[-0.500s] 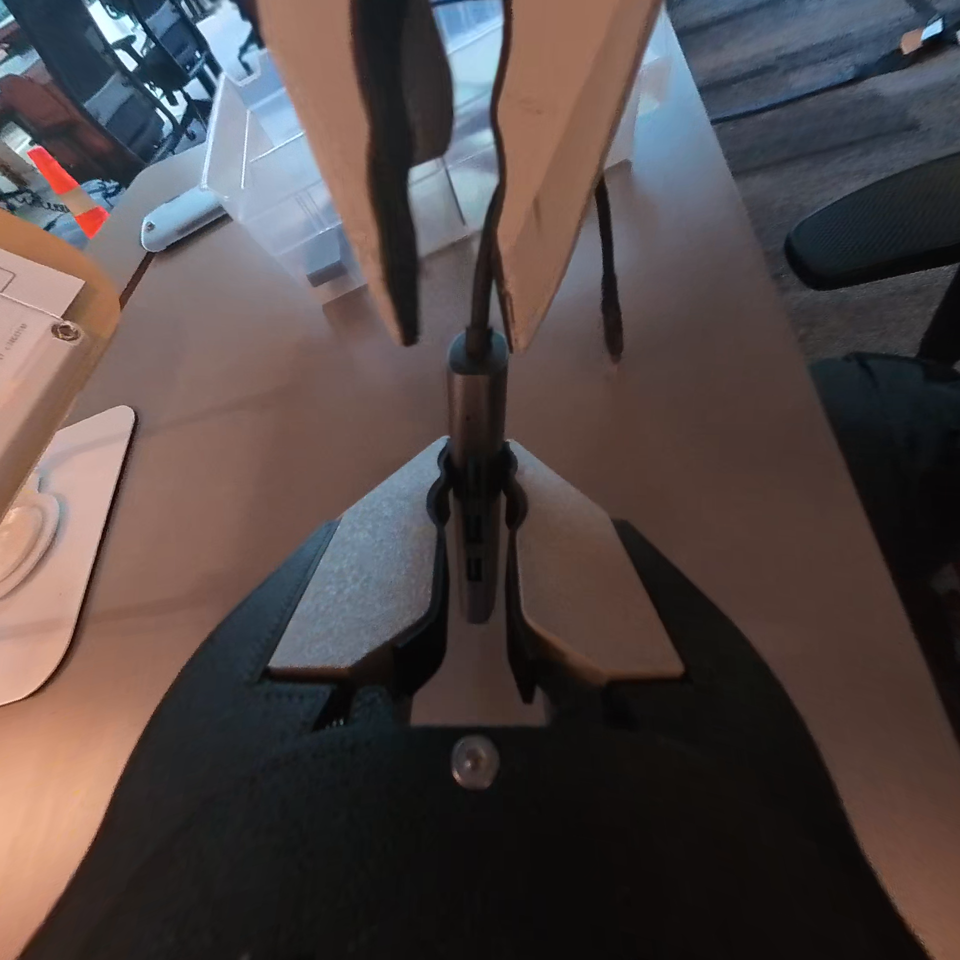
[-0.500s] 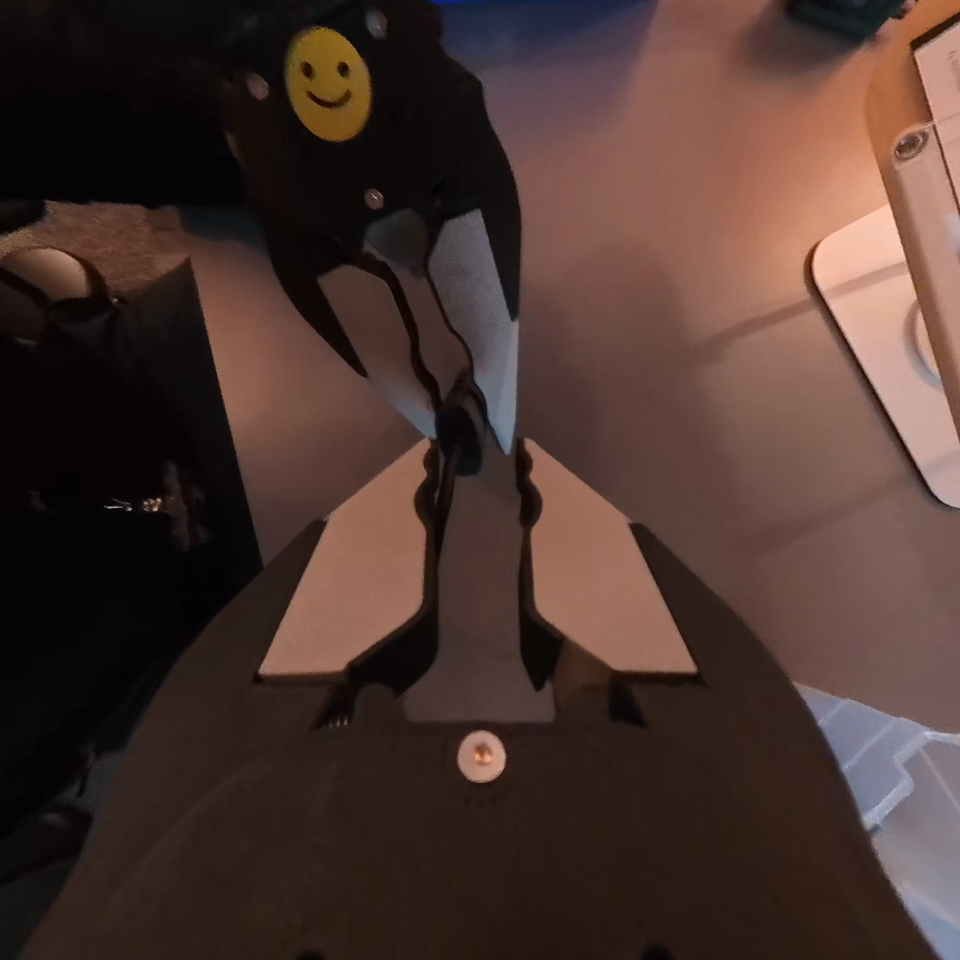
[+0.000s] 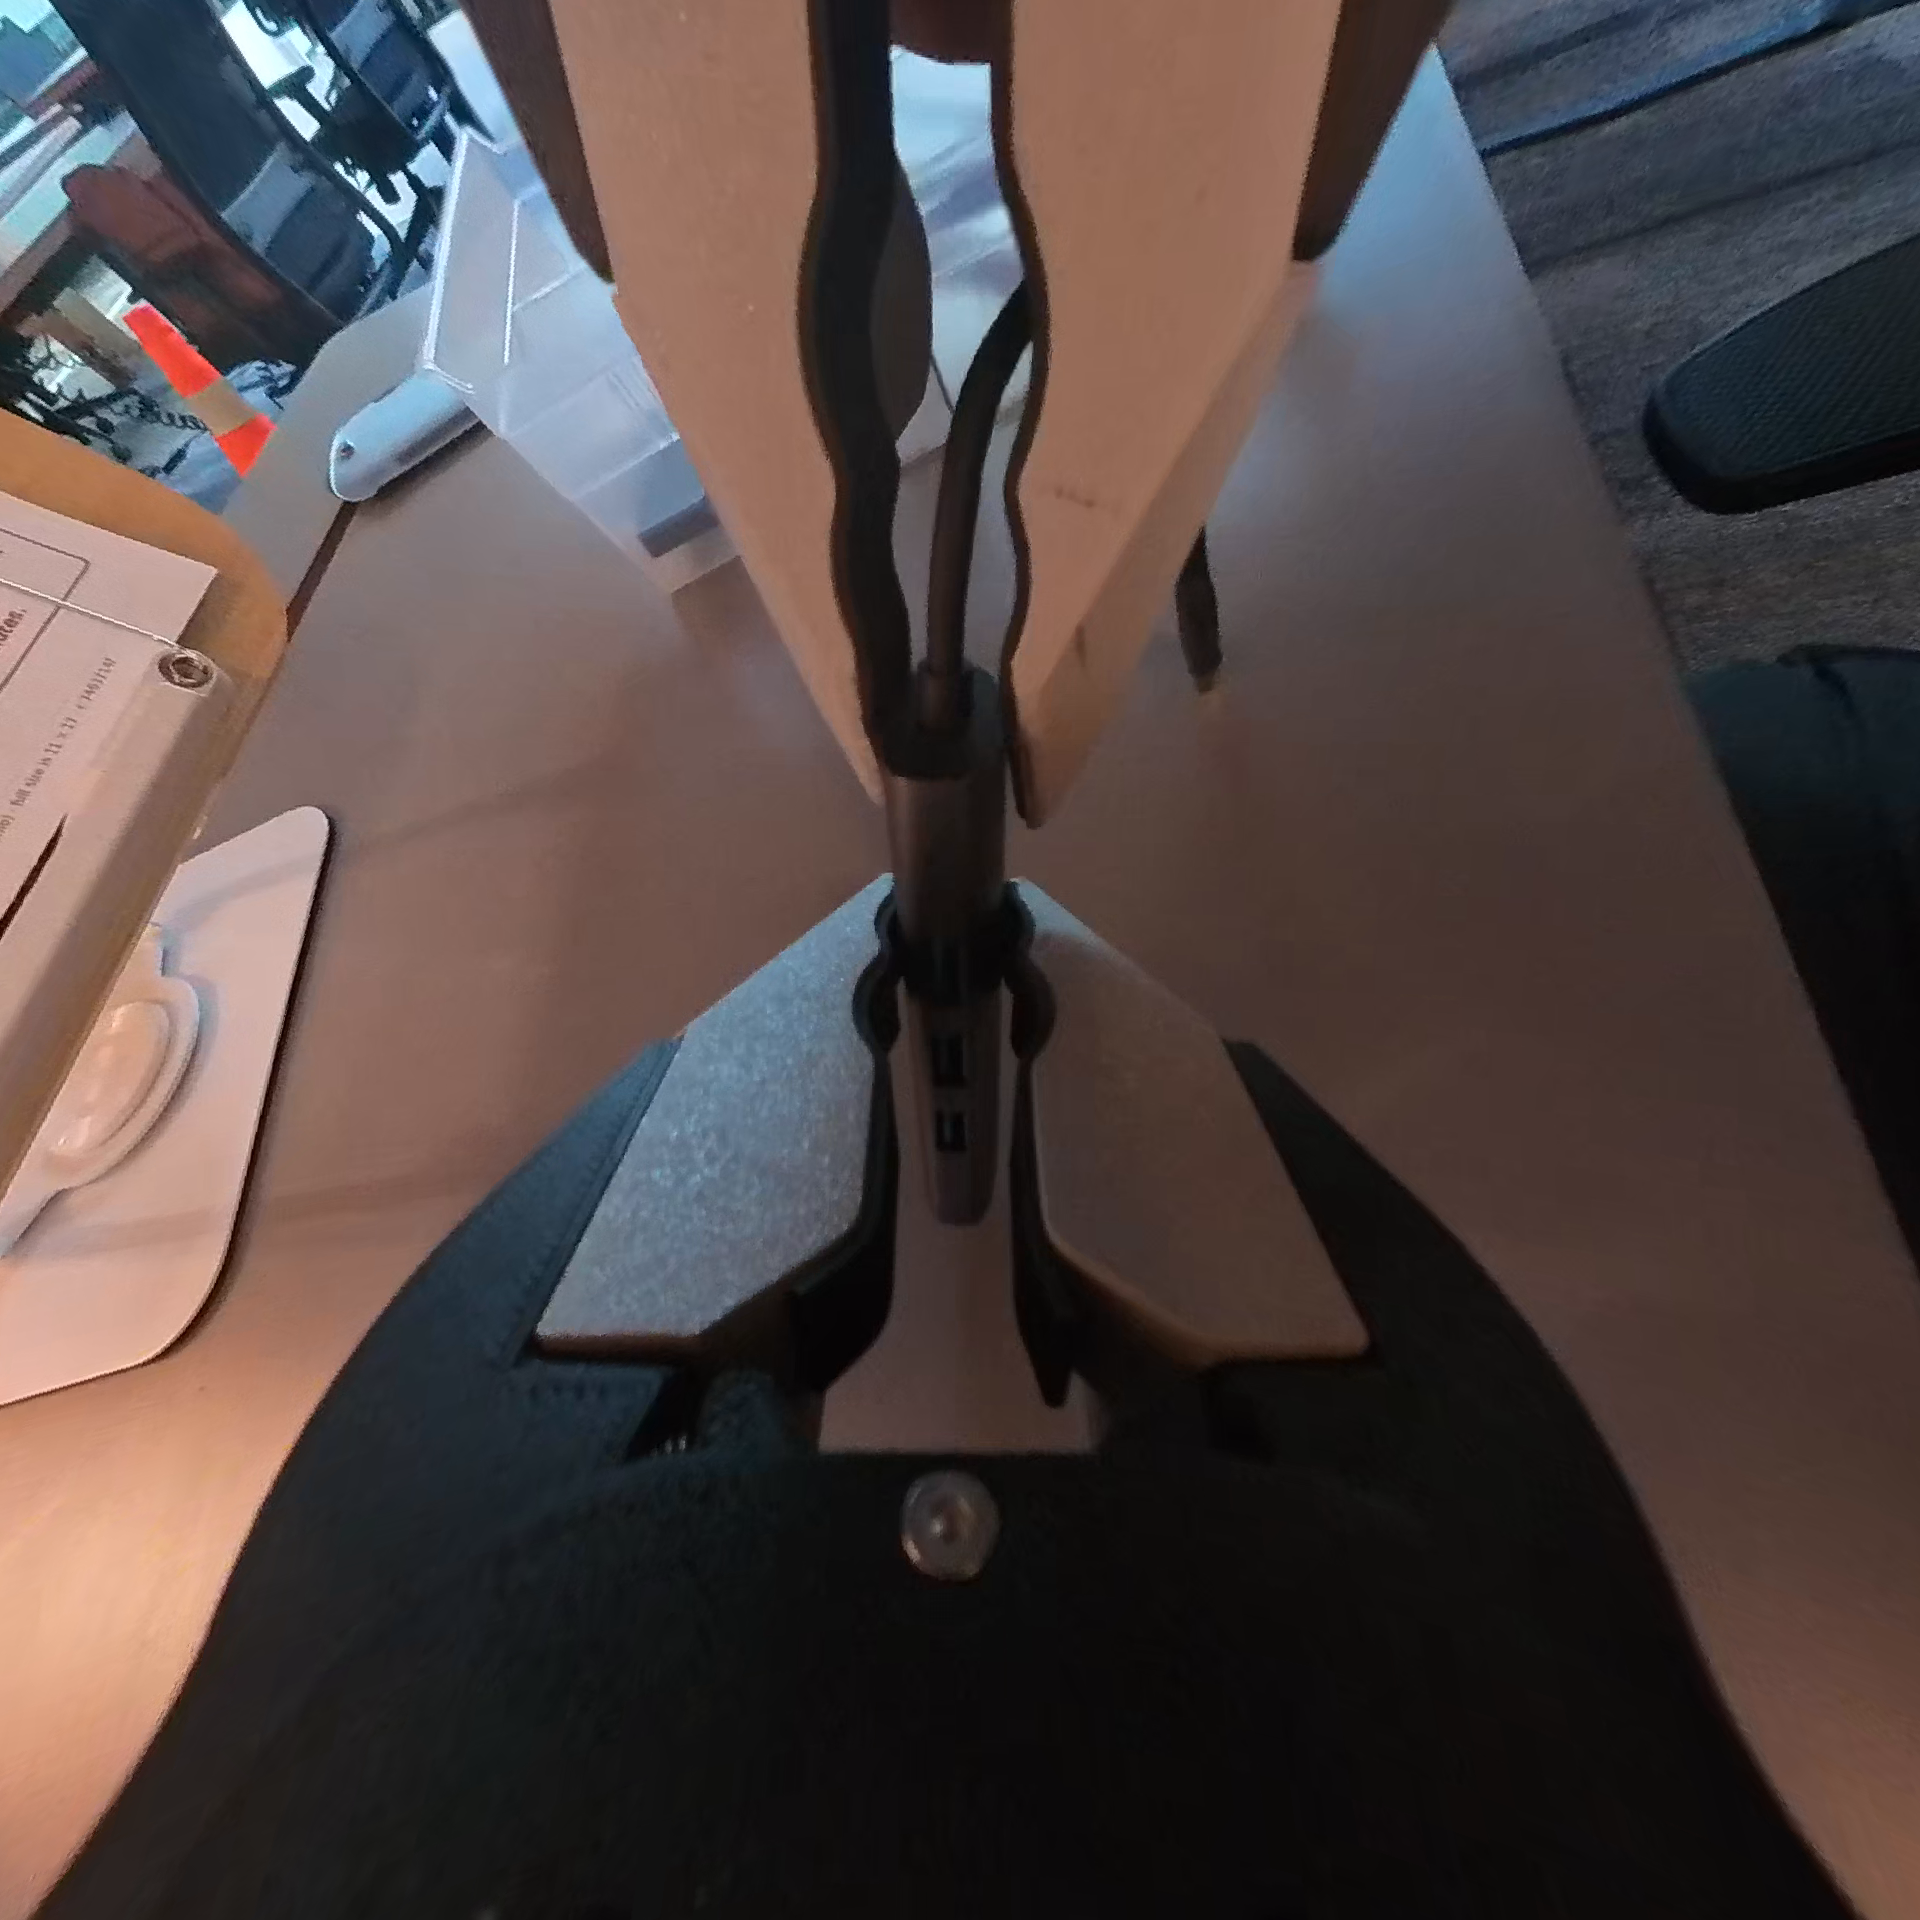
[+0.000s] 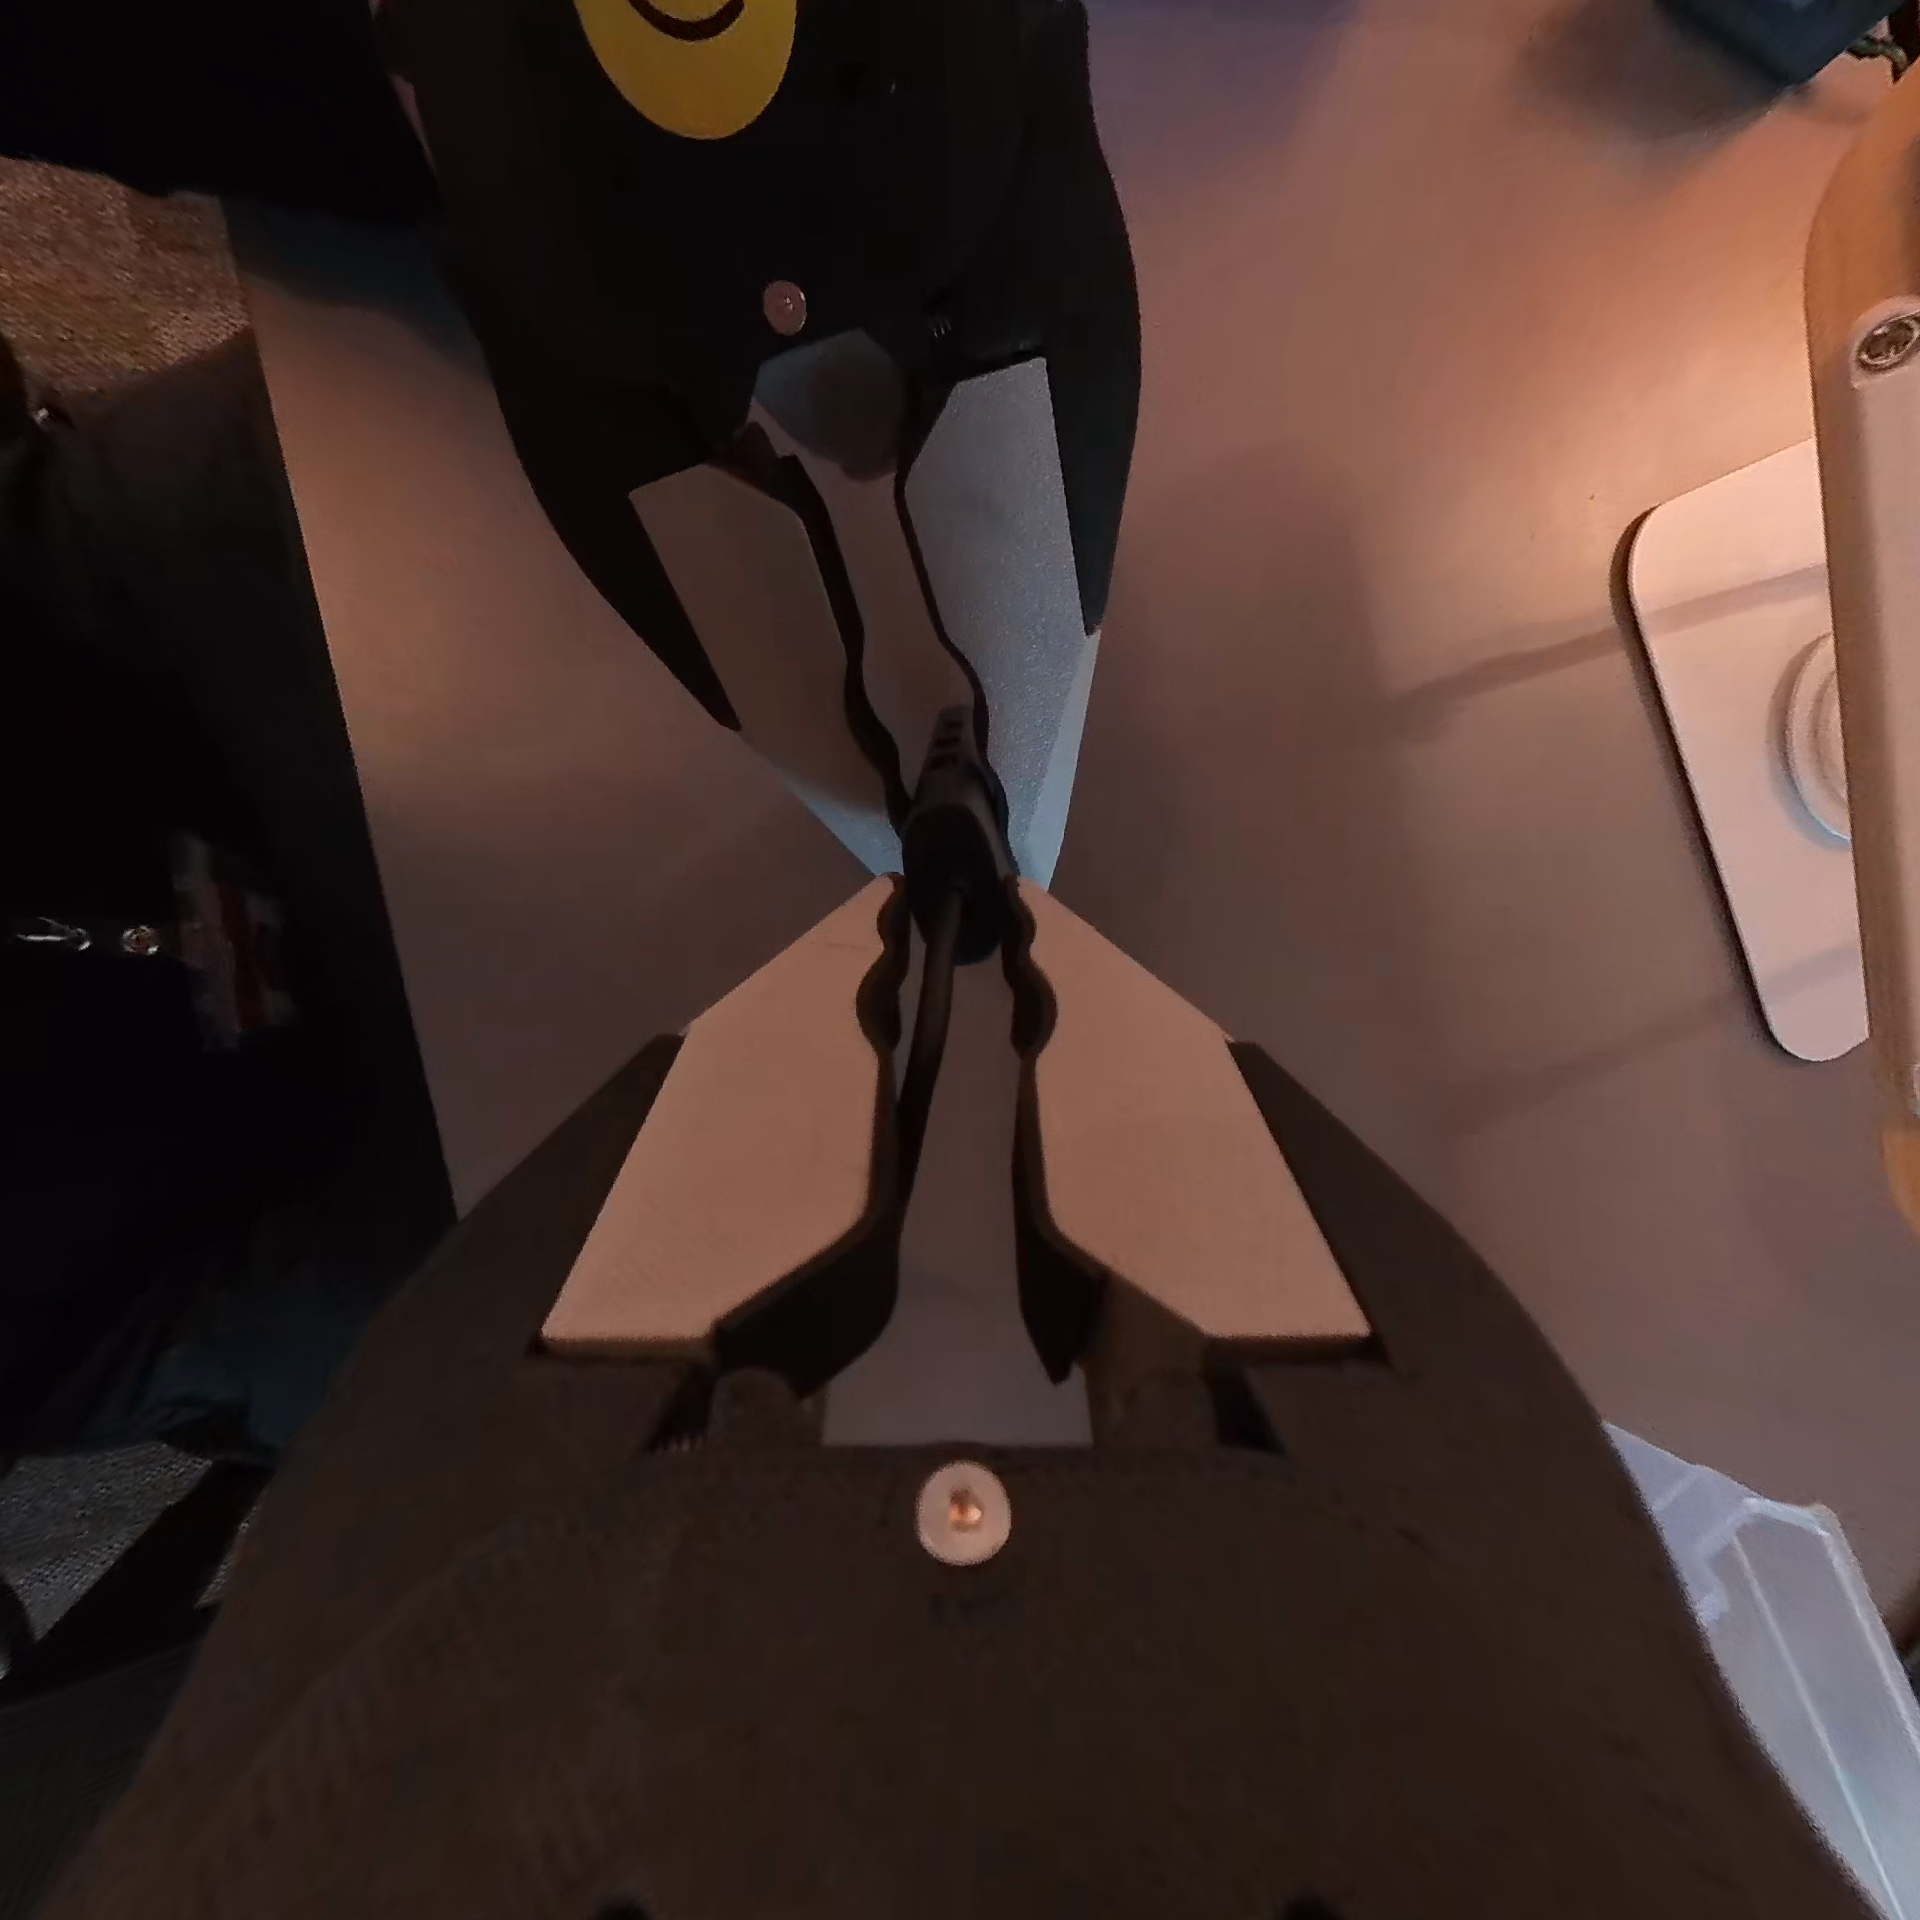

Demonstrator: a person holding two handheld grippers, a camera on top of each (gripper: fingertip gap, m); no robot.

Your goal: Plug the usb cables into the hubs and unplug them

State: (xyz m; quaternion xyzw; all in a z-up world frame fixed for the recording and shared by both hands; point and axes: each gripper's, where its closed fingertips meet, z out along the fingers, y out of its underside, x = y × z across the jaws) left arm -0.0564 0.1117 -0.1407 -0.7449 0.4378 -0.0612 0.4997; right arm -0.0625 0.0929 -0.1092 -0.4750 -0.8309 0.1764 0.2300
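My left gripper is shut on a slim grey USB hub and holds it edge-up above the table, with several ports showing between the fingers. The hub's far end carries a black collar and its own dark cable, which loops upward. My right gripper comes in from the far side, and its fingertips close on that collar. In the right wrist view my right gripper holds the collar tip to tip with the left gripper. The cable runs back between its fingers. A loose black plug sits behind the right finger.
A clear plastic box and a white oblong object stand at the back left. A white base plate and a board with paper are at the left. A black chair stands past the table's right edge. The tips of both grippers are at nearly the same place.
My right gripper has moved closer to the left one and its fingers have narrowed around the hub's collar. The left gripper still holds the hub in the same place.
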